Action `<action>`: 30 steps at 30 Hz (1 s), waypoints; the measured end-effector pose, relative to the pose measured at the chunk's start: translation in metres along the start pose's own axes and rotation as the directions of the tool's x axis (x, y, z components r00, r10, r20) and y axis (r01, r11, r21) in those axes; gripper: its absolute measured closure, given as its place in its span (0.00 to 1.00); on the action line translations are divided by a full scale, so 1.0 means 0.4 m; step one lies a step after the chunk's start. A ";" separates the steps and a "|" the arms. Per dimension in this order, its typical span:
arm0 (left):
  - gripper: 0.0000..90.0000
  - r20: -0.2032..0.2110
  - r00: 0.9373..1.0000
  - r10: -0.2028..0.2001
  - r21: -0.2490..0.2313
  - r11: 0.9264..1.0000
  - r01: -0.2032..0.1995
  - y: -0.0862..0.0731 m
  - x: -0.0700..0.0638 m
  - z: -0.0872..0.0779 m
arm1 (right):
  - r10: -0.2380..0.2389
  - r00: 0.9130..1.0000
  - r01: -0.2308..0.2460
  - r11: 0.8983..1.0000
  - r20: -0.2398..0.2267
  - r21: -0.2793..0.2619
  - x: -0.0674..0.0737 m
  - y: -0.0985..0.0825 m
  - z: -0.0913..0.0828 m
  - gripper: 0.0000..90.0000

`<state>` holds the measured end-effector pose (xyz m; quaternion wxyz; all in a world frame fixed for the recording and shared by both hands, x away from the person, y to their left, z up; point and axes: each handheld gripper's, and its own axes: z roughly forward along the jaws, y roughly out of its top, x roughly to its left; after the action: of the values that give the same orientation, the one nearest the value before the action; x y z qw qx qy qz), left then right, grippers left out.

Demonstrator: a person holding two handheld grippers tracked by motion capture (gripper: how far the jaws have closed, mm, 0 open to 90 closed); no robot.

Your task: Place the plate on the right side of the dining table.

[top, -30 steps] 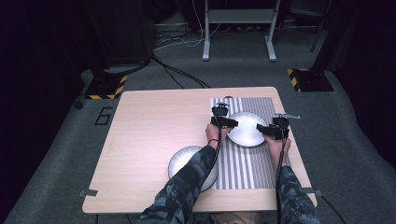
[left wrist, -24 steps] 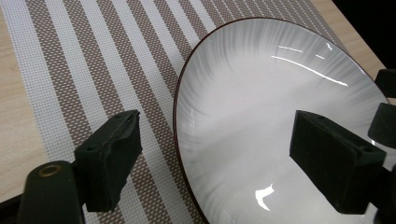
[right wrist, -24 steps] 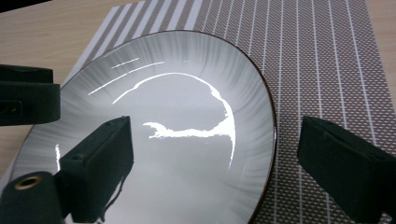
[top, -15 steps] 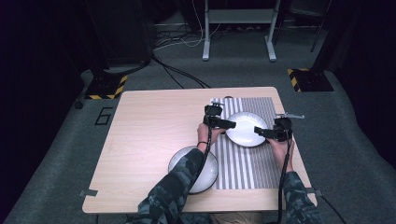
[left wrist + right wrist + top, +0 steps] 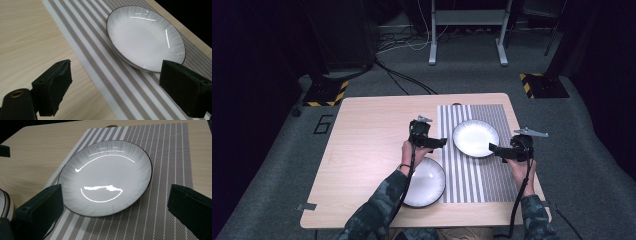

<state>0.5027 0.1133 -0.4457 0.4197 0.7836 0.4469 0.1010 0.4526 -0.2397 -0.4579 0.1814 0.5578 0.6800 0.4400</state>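
High view: two white plates. One plate (image 5: 475, 138) lies on the one striped mat (image 5: 474, 172), far right; the other plate (image 5: 426, 183) sits near. Two grippers, left gripper (image 5: 435, 142) and right gripper (image 5: 497, 149), have just opened wide, both empty, beside the far plate.

Plate (image 5: 107, 182): glossy glazed ceramic, sharp highlights, fine ribbing toward dark rim. Placemat (image 5: 165, 152): woven, matt, striped. Worktop (image 5: 27, 37): pale wood-grain, smooth, low sheen. Gripper pads (image 5: 53, 87): black, matt, rubbery.
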 end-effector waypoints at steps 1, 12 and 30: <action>0.12 -0.009 1.000 -0.006 -0.005 1.000 0.006 -0.012 0.009 -0.014 | -0.008 1.000 0.008 1.000 0.004 -0.002 0.003 -0.007 -0.009 0.00; 0.12 -0.122 0.991 -0.050 -0.069 0.997 0.042 -0.148 0.098 -0.156 | -0.025 0.999 0.025 1.000 0.029 -0.009 0.001 -0.088 -0.088 0.00; 0.09 -0.330 0.931 -0.157 -0.032 0.987 0.155 -0.426 0.226 -0.278 | -0.063 0.985 0.042 0.990 0.158 0.132 -0.034 -0.261 -0.096 0.00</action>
<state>0.3908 0.2896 -0.5231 0.3472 0.7163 0.5716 0.1988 0.3660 -0.2665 -0.5241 0.2113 0.5840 0.7043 0.3439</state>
